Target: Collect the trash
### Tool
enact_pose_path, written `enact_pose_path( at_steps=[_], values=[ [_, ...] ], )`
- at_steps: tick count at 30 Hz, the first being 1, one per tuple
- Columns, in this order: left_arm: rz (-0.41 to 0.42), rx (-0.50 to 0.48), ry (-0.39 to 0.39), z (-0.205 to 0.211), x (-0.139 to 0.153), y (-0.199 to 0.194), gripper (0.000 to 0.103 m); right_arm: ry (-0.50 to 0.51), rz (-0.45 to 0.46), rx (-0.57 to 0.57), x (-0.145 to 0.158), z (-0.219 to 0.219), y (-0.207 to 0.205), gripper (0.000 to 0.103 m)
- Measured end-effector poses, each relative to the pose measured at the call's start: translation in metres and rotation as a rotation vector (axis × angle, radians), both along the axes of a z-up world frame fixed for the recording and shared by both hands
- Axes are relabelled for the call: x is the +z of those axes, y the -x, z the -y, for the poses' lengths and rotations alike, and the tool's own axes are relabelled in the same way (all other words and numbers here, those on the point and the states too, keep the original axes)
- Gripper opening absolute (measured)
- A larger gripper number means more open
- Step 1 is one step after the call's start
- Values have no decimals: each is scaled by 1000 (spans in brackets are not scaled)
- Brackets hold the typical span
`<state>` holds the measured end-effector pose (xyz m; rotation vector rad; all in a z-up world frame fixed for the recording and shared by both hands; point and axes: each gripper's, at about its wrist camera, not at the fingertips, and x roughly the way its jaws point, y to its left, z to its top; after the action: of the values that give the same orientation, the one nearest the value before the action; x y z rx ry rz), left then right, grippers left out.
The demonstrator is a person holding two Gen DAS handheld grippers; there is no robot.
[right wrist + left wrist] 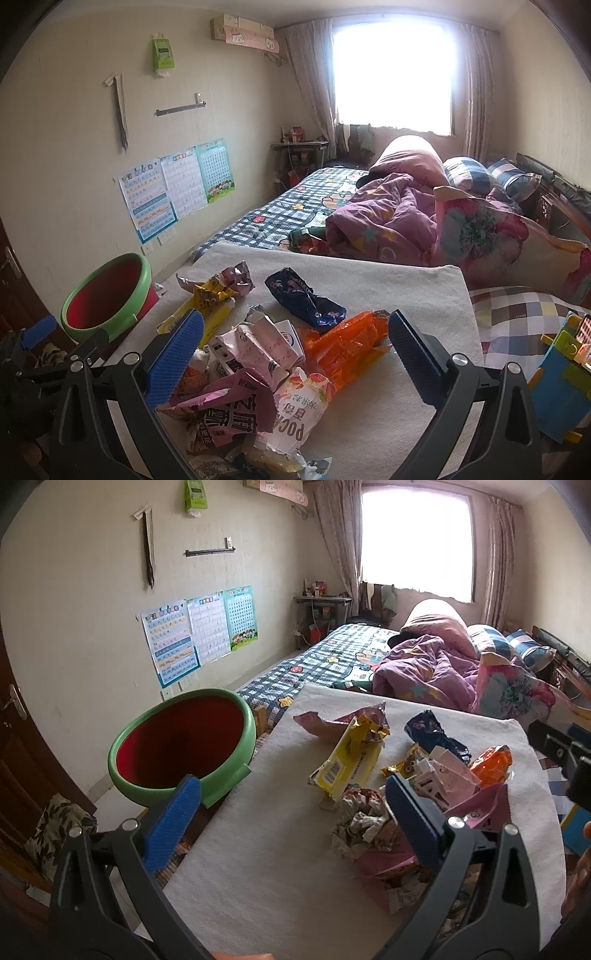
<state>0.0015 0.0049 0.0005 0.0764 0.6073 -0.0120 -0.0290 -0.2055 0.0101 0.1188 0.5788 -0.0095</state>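
Two tools (291,794) (295,328) open, one bin (207,797), perhaps ten wrappers (258,354)

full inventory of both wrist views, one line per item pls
bin: 1, green rim, red inside, left of table
white cloth: 1, covers table
yellow wrapper: 1, table left-centre
dark blue wrapper: 1, table far side
orange wrapper: 1, table centre
pink wrappers: several, near pile
bed: 1, blue plaid sheet, purple quilt
posters: 3, left wall
left gripper: open, blue pads
right gripper: open, over pile
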Motion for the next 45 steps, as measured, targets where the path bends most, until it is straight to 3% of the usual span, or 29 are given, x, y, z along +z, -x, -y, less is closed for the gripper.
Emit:
enact_pose_path(
  at_steps=[13, 20, 45],
  values=[
    [21, 50, 74, -14, 8, -5, 98, -1, 1, 3, -1, -1, -2, 96],
    [3, 43, 7, -6, 3, -6, 98, 1, -1, 3, -1, -3, -4, 96],
    [-7, 26, 25, -11, 4, 0, 98, 5, -14, -7, -6, 2, 0, 96]
  ],
)
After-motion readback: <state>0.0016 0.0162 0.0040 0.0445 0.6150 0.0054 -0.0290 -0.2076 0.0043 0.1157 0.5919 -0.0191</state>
